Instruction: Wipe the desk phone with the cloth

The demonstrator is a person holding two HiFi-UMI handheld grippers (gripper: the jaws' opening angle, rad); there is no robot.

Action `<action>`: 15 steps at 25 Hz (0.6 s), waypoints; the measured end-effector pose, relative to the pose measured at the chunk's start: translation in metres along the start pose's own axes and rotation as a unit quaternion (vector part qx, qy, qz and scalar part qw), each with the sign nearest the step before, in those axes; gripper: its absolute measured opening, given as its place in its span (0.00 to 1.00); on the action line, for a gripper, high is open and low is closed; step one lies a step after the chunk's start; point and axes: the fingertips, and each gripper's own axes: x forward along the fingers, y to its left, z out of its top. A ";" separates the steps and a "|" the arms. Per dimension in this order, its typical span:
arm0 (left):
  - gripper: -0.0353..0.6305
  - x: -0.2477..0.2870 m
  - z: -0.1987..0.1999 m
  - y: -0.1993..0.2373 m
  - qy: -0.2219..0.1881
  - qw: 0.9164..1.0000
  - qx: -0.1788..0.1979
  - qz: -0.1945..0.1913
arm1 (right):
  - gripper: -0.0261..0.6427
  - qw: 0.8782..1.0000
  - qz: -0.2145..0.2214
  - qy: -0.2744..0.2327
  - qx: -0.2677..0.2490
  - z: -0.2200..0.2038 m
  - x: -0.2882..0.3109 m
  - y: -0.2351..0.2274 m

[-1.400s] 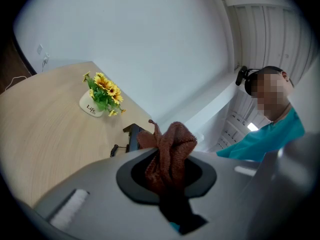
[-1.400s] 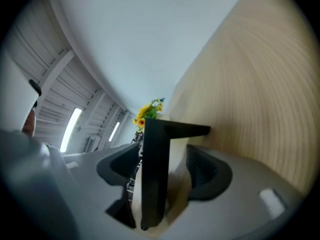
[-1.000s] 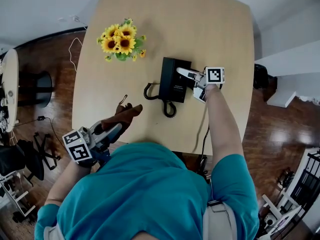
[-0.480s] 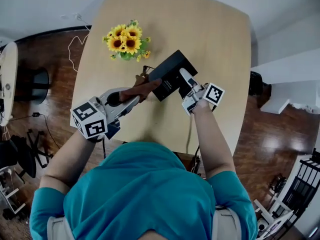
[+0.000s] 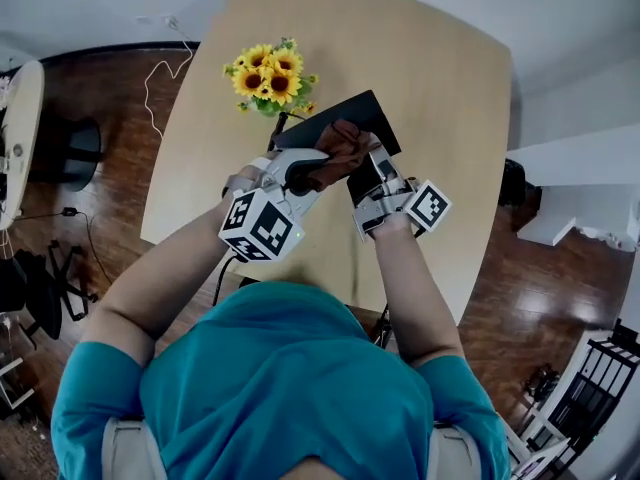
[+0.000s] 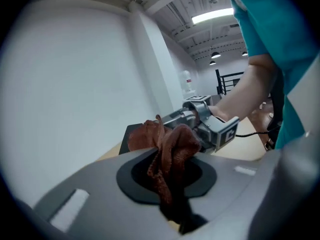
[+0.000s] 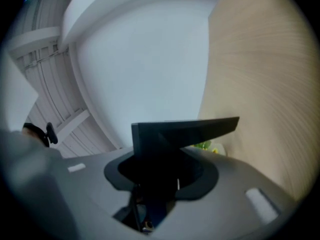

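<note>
The black desk phone [image 5: 345, 120] is lifted and tilted over the wooden table [image 5: 440, 88]. My right gripper [image 5: 372, 173] is shut on its near edge; in the right gripper view the phone [image 7: 175, 134] fills the space between the jaws. My left gripper [image 5: 312, 171] is shut on a brown cloth [image 5: 338, 151], which lies bunched against the phone's face beside the right gripper. In the left gripper view the cloth [image 6: 167, 151] hangs out of the jaws in front of the phone [image 6: 131, 133].
A bunch of sunflowers [image 5: 272, 76] stands on the table just beyond the phone. A dark cord [image 5: 226, 273] hangs off the table's near edge. Wooden floor surrounds the table, with a black stool [image 5: 80, 153] at the left.
The right gripper lifted the phone off the table and tilted it toward me. The left gripper carried the cloth from the near left edge up onto the phone.
</note>
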 end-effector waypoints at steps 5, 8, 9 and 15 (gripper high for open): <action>0.16 -0.026 -0.009 -0.014 -0.006 1.000 0.000 -0.025 | 0.28 0.999 0.011 -0.033 -0.006 0.022 -0.008 0.011; 0.16 -0.039 -0.015 -0.022 -0.002 0.999 -0.007 -0.031 | 0.28 0.999 0.010 -0.053 -0.004 0.035 -0.009 0.014; 0.16 -0.043 -0.018 -0.028 0.000 0.999 -0.013 -0.037 | 0.28 0.998 0.014 -0.064 0.001 0.041 -0.010 0.017; 0.16 -0.047 -0.044 -0.021 -0.034 0.957 -0.282 -0.051 | 0.28 0.989 0.096 -0.107 0.032 0.074 -0.007 0.067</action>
